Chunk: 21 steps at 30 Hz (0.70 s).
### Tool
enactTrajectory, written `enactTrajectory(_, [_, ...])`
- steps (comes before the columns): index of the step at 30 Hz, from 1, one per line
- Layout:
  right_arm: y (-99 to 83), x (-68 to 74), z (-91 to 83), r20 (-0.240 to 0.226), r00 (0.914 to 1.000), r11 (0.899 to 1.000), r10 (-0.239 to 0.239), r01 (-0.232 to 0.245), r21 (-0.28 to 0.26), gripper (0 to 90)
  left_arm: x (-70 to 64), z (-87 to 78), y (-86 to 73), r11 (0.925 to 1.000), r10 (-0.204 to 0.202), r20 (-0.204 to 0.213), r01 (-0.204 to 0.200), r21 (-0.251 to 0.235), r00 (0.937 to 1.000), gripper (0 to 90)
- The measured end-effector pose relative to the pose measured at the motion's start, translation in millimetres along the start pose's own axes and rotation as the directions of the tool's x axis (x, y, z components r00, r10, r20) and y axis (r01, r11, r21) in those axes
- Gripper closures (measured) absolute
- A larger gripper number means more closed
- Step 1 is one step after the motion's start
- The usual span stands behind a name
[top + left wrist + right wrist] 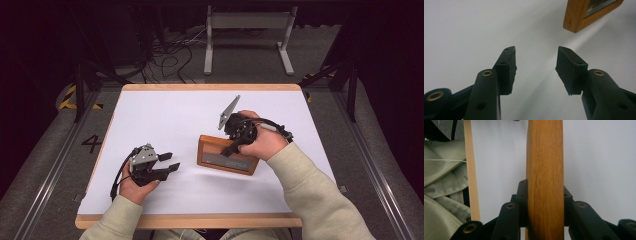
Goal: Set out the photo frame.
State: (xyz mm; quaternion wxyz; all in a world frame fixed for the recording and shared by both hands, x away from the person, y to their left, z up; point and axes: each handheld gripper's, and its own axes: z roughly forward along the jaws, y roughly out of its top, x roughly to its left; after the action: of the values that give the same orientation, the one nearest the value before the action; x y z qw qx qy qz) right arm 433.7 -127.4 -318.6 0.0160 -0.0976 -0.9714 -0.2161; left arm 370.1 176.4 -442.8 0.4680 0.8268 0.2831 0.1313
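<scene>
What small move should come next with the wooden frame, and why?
Probably lift the frame slightly with the right gripper: its jaws are already shut on the frame's edge, seen in the right gripper view. The left gripper is open and apart from it, ready to help.

A lab: black curtains, floor cables (170,55), taped markings (67,97), bare table (165,115).
</scene>
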Motion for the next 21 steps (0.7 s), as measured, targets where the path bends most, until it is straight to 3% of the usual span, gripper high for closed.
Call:
enactTrajectory(7, [-1.1, -16.5, 6.9, -0.021, 0.9977, 0.998, -0.064, 0.065, 0.024, 71.2, 0.3, 0.4, 0.0, 1.0000, 0.003, -0.001, -0.003, 0.001, 1.0000, 50.9])
enactTrajectory(21, [2.9, -27.5, 34.6, -0.088, 0.9920, 0.992, -0.091, 0.098, 0.078, 71.2, 0.5, 0.2, -0.4, 1.0000, 0.000, 0.002, 0.000, 0.000, 1.0000, 50.8])
